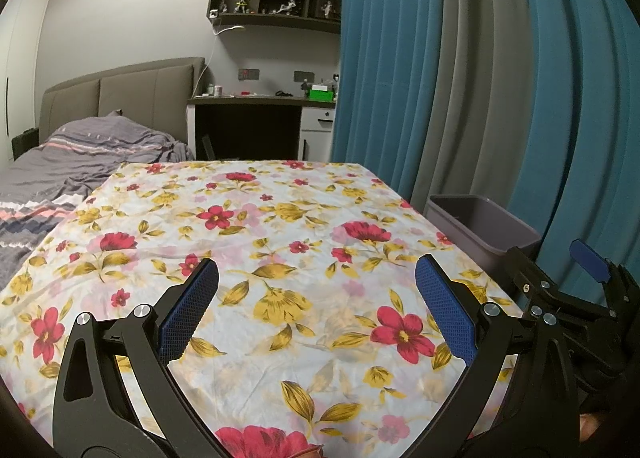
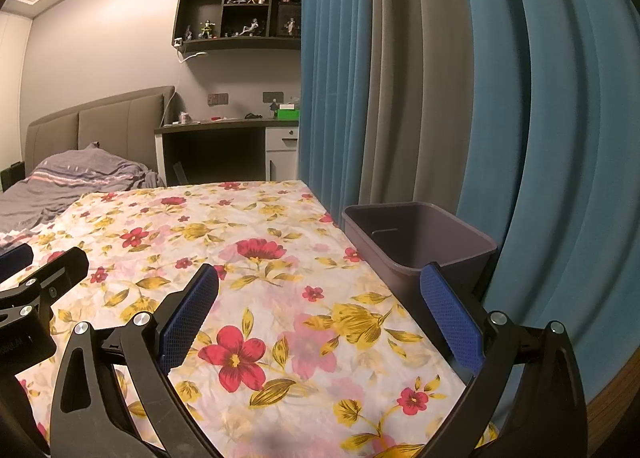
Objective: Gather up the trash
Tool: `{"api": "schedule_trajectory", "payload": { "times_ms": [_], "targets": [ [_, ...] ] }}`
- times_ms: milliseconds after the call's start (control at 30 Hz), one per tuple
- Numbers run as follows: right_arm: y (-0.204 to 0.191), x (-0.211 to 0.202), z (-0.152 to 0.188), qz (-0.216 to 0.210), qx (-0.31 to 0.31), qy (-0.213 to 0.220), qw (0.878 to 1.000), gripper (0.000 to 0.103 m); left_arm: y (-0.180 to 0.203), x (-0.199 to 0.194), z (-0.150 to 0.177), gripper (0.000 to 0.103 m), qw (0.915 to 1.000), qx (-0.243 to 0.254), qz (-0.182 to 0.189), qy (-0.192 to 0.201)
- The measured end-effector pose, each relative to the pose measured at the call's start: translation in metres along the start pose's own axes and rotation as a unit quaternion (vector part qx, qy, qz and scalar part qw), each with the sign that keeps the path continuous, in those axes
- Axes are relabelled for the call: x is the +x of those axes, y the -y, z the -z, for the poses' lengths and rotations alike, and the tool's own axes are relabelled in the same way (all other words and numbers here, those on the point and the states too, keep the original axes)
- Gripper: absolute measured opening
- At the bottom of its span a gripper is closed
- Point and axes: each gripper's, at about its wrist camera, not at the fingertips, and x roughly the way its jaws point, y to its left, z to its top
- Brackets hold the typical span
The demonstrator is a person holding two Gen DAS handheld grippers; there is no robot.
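Trash is not seen anywhere on the floral tablecloth (image 1: 280,225) in either view; nothing to pick is shown. Bin (image 2: 416,238), grey, sits at centre right of the right wrist frame, just beside the table's right edge, interior apparently empty. Right gripper (image 2: 320,314) is spread wide, holding nothing, nearer the bin. Left gripper (image 1: 316,306) is likewise wide and unloaded, bin at its right edge.
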Motion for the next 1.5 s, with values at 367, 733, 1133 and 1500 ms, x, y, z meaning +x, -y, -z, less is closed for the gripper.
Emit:
{"api": "schedule_trajectory", "payload": {
  "times_ms": [367,733,1133,1500],
  "targets": [
    [0.0001,0.0,0.0003,-0.001,0.0,0.0,1.0,0.097,0.0011,0.0002,0.0007,0.097,1.0,-0.001,0.001,-0.001],
    [-0.0001,-0.0003,0.0004,-0.001,0.001,0.0,1.0,0.097,0.0013,0.0,0.0012,0.097,1.0,-0.001,0.0,-0.001],
    [-0.0025,-0.0015,0.0012,-0.002,0.001,0.001,1.0,0.097,0.0023,-0.0002,0.002,0.097,1.0,-0.001,0.0,-0.002],
    [-0.0032,-0.0023,0.001,-0.003,0.001,0.002,1.0,0.097,0.0033,-0.0006,0.0022,0.097,1.0,-0.001,0.001,-0.001]
  ]
}}
